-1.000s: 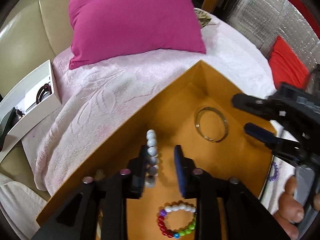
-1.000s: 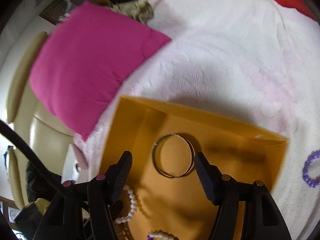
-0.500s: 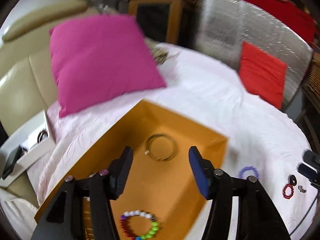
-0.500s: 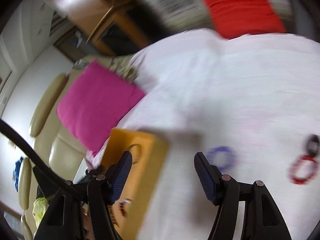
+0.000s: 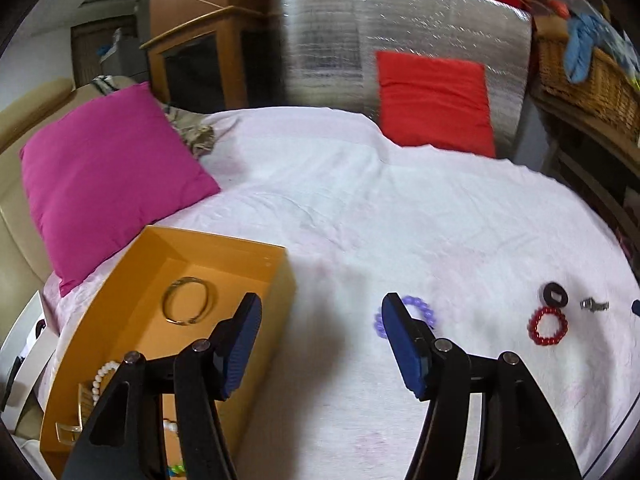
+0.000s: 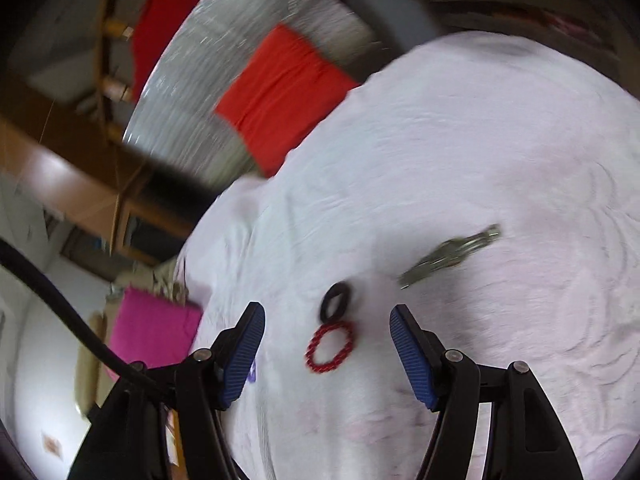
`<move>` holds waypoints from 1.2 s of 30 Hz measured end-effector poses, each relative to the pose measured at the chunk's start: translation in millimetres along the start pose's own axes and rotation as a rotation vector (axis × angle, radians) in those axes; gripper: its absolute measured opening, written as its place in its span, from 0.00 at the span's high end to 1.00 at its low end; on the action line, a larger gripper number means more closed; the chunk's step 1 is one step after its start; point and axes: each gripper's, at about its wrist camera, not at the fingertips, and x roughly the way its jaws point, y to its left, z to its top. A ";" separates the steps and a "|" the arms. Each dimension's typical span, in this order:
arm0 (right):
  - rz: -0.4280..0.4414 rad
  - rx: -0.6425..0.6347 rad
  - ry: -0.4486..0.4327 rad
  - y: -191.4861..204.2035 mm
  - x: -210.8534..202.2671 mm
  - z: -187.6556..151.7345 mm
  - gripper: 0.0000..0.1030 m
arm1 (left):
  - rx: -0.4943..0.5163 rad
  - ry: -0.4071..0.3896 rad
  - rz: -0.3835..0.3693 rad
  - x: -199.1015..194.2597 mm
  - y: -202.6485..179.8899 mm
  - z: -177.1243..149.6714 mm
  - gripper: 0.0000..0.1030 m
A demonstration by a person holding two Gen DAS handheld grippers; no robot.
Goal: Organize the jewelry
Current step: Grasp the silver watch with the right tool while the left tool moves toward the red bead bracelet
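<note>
An orange box (image 5: 132, 320) sits at the left on the white cloth and holds a metal bangle (image 5: 187, 305) and a white bead bracelet (image 5: 100, 376). My left gripper (image 5: 320, 344) is open and empty, beside the box, with a purple bead bracelet (image 5: 424, 312) just behind its right finger. A red bead bracelet (image 5: 547, 325), a black ring (image 5: 555, 293) and a small metal piece (image 5: 594, 304) lie to the right. My right gripper (image 6: 326, 356) is open and empty, with the red bead bracelet (image 6: 330, 346) and black ring (image 6: 335, 299) between its fingers. A metal clasp piece (image 6: 448, 255) lies beyond.
A pink cushion (image 5: 108, 184) lies behind the box and a red cushion (image 5: 434, 104) leans on a silver foil panel (image 5: 400, 28) at the back. A white box (image 5: 28, 344) sits at the far left edge. A wicker basket (image 5: 588, 76) stands at the right.
Both grippers have pulled up and swung right, out of the orange box. The left opened and left the white bead bracelet in the box. The right now faces the red bracelet.
</note>
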 end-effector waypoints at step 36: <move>-0.421 -0.049 0.011 -50.7 96.8 45.2 0.43 | 0.256 0.082 -0.484 23.8 -146.9 -27.9 0.34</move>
